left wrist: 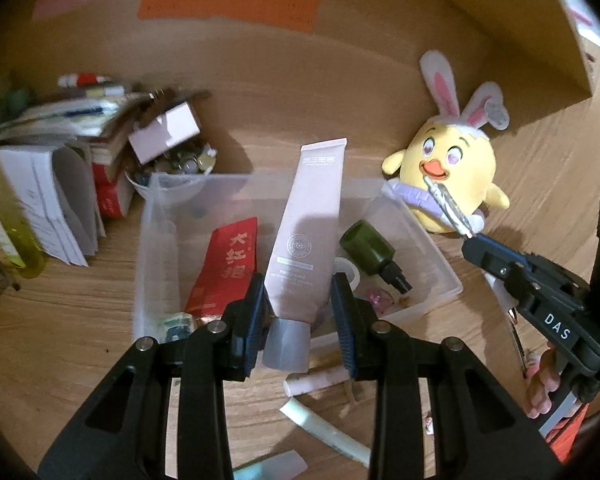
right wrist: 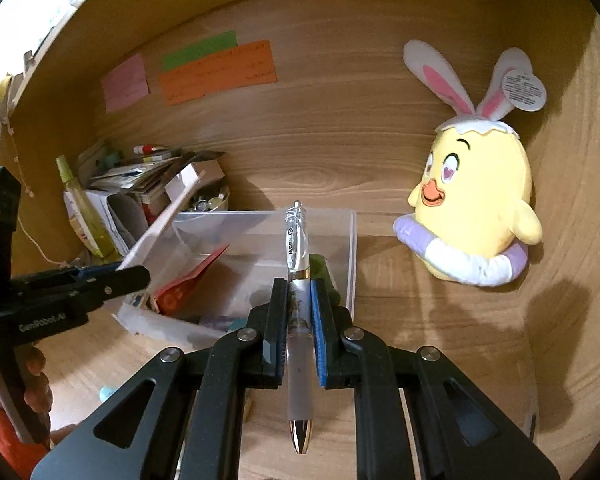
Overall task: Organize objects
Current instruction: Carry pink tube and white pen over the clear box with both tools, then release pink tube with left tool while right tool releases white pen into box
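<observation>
- The left gripper (left wrist: 300, 312) is clamped on a pale pink tube (left wrist: 306, 236), its pads pressing the tube's lower body just above the grey cap (left wrist: 286, 346); the tube's crimped end points up and away.
- The tube hangs over the near edge of the clear plastic bin (left wrist: 420, 240), which serves as landmark for all that follows.
- The right gripper (right wrist: 298, 320) is closed on a pen (right wrist: 298, 264); its clear clip end sticks out forward over the bin, and its gold tip points back toward the camera.
- In the left wrist view the pen (left wrist: 448, 208) shows above the bin's right wall, in front of the plush.
- Inside the bin: a red packet (left wrist: 226, 268) with gold characters leaning at the left, a dark green bottle (left wrist: 370, 250) with a black nozzle lying at the right, and a white roll (left wrist: 348, 270) beside that bottle.
- Right of the bin, against the wooden back wall, sits a yellow chick plush (right wrist: 476, 208) with rabbit ears.
- Left of the bin stands a pile of papers and boxes (left wrist: 60, 160), and just behind the bin's left corner a bowl of small items (left wrist: 176, 168).
- Left of that pile stands a yellow-green bottle (right wrist: 84, 208).
- On the wooden desk (left wrist: 80, 320) in front of the bin lie a small pinkish stick (left wrist: 316, 382) and a pale green tube (left wrist: 324, 428).
- On the wall above the bin hang pink, green and orange notes (right wrist: 220, 68).
</observation>
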A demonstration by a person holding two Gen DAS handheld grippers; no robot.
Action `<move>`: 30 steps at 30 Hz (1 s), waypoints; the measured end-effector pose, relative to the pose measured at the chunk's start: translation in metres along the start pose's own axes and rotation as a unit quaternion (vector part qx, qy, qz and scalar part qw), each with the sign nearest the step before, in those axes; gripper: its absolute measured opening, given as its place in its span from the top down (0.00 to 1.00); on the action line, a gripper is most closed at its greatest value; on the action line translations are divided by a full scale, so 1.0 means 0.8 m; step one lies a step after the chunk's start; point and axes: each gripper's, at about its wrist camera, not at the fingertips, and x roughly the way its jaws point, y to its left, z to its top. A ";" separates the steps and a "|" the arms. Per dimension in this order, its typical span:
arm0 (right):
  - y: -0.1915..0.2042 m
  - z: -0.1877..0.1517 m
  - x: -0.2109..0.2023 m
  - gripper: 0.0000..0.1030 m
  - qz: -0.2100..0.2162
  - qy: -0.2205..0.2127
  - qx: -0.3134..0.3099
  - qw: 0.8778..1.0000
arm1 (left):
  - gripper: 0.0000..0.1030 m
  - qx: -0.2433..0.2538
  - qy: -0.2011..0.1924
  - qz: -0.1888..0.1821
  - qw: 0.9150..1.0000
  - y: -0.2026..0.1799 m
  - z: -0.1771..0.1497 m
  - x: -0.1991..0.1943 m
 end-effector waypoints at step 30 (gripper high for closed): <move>0.024 0.022 0.102 0.90 -0.018 0.081 -0.069 0.994 | 0.50 0.037 -0.010 0.037 0.999 0.012 -0.025 -0.027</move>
